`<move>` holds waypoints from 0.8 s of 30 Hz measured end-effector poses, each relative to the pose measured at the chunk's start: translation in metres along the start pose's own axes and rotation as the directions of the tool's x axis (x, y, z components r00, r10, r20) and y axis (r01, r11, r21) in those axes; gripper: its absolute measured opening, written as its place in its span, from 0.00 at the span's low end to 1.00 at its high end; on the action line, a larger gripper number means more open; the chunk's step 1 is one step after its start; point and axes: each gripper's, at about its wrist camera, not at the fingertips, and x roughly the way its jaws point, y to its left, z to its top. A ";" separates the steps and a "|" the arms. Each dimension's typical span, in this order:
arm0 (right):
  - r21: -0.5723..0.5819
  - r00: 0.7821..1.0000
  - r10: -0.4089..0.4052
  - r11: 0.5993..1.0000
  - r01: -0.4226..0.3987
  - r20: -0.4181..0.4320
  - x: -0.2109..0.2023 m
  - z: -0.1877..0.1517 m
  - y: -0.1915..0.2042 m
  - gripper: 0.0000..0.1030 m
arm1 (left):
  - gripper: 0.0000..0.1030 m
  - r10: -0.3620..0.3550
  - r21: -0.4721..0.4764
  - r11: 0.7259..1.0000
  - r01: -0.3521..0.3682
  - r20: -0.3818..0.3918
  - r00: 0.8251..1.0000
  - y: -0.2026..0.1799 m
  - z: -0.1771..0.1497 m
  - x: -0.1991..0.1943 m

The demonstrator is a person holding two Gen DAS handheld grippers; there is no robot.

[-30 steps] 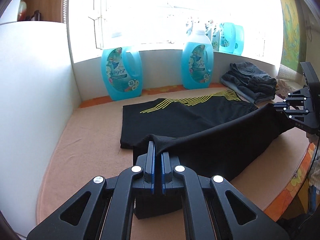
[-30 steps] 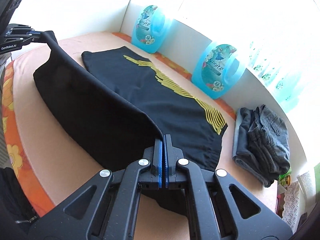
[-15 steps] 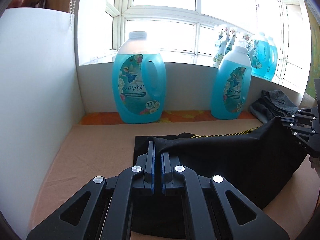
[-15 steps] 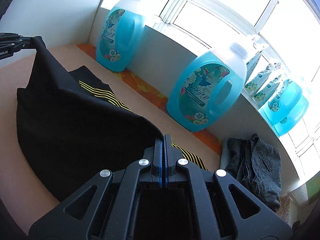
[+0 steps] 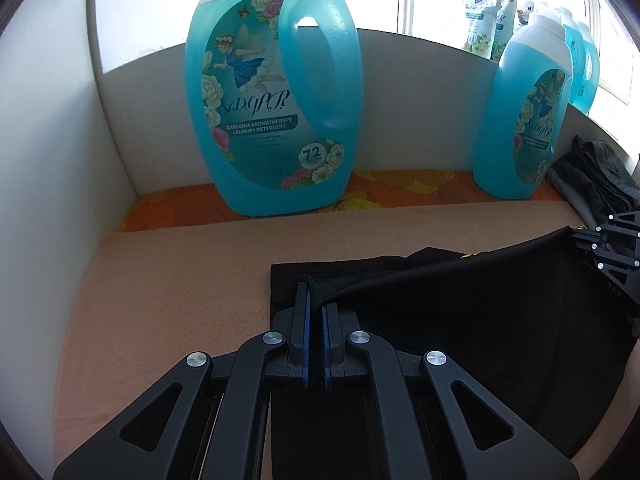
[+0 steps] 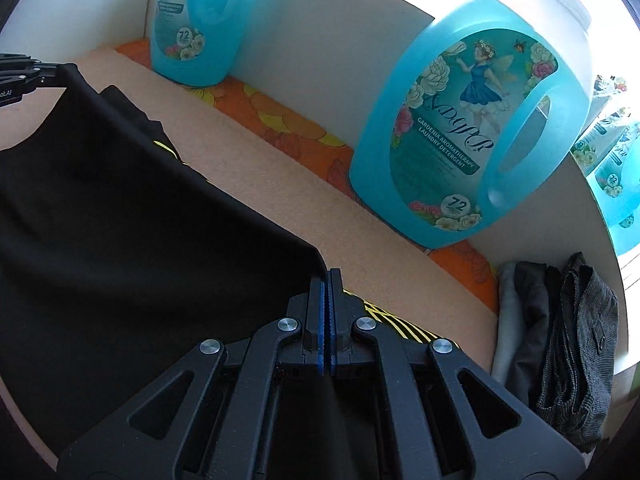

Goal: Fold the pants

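Black pants (image 5: 480,312) with yellow stripes lie on the tan mat (image 5: 172,280), the near half lifted and carried over the far half. My left gripper (image 5: 315,292) is shut on one corner of the lifted edge. My right gripper (image 6: 329,276) is shut on the other corner; the pants (image 6: 120,240) stretch from it to the left gripper (image 6: 24,76) at the far left. The right gripper also shows at the right edge of the left wrist view (image 5: 616,244). The yellow stripes (image 6: 400,324) peek out beside the right gripper.
Two large blue detergent bottles (image 5: 276,92) (image 6: 472,120) stand on an orange flowered strip (image 5: 400,188) against the white back wall. A pile of folded grey clothes (image 6: 560,340) lies at the right. A white wall (image 5: 48,160) bounds the left.
Both grippers have carried the lifted pants edge forward and down toward the back bottles; the fold now covers nearly all of the striped lower layer.
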 end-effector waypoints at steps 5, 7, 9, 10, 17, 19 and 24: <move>0.002 1.000 0.010 1.000 -0.010 -0.023 0.016 -0.002 0.002 0.01 | 0.03 0.006 -0.007 1.000 -0.006 -0.038 0.999 0.002 0.002 0.020; -0.008 0.999 0.023 1.000 -0.023 -0.028 0.021 -0.001 0.004 0.01 | 0.04 0.008 -0.006 1.000 -0.009 -0.045 0.999 0.003 0.001 0.022; 0.013 0.999 0.034 0.999 -0.034 -0.022 0.020 -0.001 0.000 0.01 | 0.11 0.024 -0.005 1.000 -0.024 -0.055 0.998 0.006 0.000 0.022; 0.035 0.998 0.054 0.998 -0.054 -0.017 0.018 0.000 -0.004 0.02 | 0.14 0.053 -0.009 0.999 -0.054 -0.056 0.997 0.008 0.001 0.022; 0.211 0.987 0.103 0.969 -0.127 0.121 -0.037 -0.014 -0.054 0.55 | 0.29 0.110 -0.011 0.994 -0.110 0.014 0.994 0.018 0.004 -0.017; 0.275 0.985 0.088 0.953 -0.127 0.150 -0.057 -0.029 -0.076 0.55 | 0.32 0.092 0.015 0.996 -0.093 0.032 0.995 0.013 -0.002 -0.030; 0.472 0.991 0.060 0.875 -0.108 0.116 -0.074 -0.082 -0.139 0.55 | 0.40 0.050 0.123 0.991 -0.051 0.016 0.999 -0.012 -0.032 -0.045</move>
